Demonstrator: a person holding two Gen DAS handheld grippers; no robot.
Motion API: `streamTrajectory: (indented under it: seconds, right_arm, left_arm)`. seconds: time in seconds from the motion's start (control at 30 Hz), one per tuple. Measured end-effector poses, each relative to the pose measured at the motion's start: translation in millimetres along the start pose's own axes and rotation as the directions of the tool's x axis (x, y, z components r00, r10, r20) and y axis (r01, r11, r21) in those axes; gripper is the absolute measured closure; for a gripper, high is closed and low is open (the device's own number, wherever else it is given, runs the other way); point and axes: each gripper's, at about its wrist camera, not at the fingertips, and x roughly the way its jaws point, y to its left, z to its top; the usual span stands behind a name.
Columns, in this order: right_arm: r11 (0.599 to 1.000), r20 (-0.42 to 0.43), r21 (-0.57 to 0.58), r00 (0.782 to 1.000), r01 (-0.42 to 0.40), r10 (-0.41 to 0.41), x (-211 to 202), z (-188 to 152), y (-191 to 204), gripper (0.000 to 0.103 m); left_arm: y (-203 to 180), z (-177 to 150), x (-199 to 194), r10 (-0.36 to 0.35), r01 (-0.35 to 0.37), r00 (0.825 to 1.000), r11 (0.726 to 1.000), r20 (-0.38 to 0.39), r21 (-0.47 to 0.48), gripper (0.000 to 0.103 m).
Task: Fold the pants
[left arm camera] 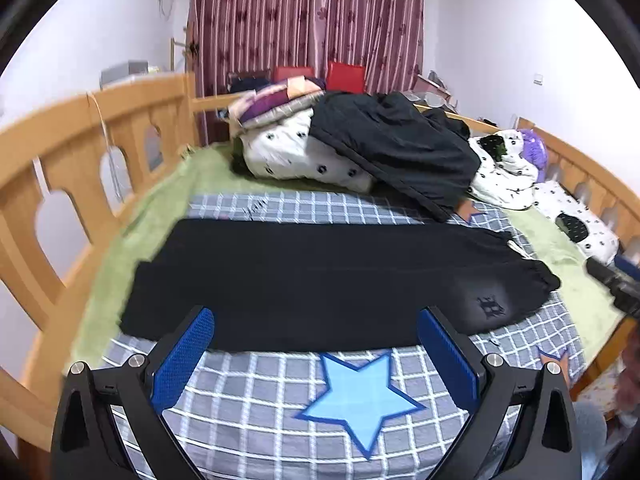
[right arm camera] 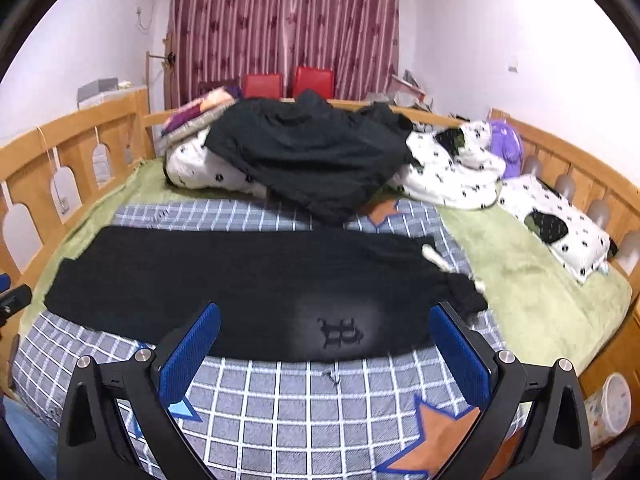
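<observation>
Black pants (left arm camera: 320, 280) lie flat across the checked sheet (left arm camera: 256, 408), legs to the left and waistband with a white drawstring (left arm camera: 518, 249) to the right. A dark emblem (right arm camera: 340, 333) marks the near side by the waist. My left gripper (left arm camera: 316, 332) hovers open over the near edge of the pants, mid-length, blue pads wide apart and holding nothing. My right gripper (right arm camera: 325, 328) is open too, straddling the emblem on the pants (right arm camera: 248, 284) just above the cloth's near edge. Part of the right gripper shows at the right edge of the left wrist view.
A heap of black garments (right arm camera: 316, 156) and spotted white bedding (right arm camera: 448, 176) fills the back of the bed. Wooden rails (left arm camera: 80, 140) ring the bed. A spotted pillow (right arm camera: 560, 228) lies right, on the green blanket (right arm camera: 532, 300). A bin (right arm camera: 610, 408) stands on the floor.
</observation>
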Motion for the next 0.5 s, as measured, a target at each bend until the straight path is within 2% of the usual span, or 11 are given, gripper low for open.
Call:
streamTrajectory:
  seconds: [0.1,0.23,0.37,0.5]
  right_arm:
    - [0.999,0.015,0.018,0.999,-0.028,0.028,-10.5,16.9,-9.9,0.001]
    - [0.996,0.019,0.041,0.997,-0.082,0.081,-12.9,25.6,-22.0,0.003]
    - [0.993,-0.004,0.056,0.995,-0.099,0.1,3.1,20.8,-34.7,0.006]
    - [0.989,-0.063,0.088,0.99,-0.117,0.123,41.3,8.6,-47.1,0.022]
  left_arm:
    - [3.8,14.7,-8.3,0.028,-0.028,0.999,0.999,0.016,0.018,0.001]
    - [17.8,29.2,-12.8,0.015,-0.015,1.0,0.998,0.0,0.06,0.001]
    - [48.8,41.6,-10.0,0.036,-0.035,0.999,0.999,-0.01,0.027,0.001]
    - [79.9,37.6,9.3,0.009,-0.01,0.999,0.999,-0.035,-0.03,0.001]
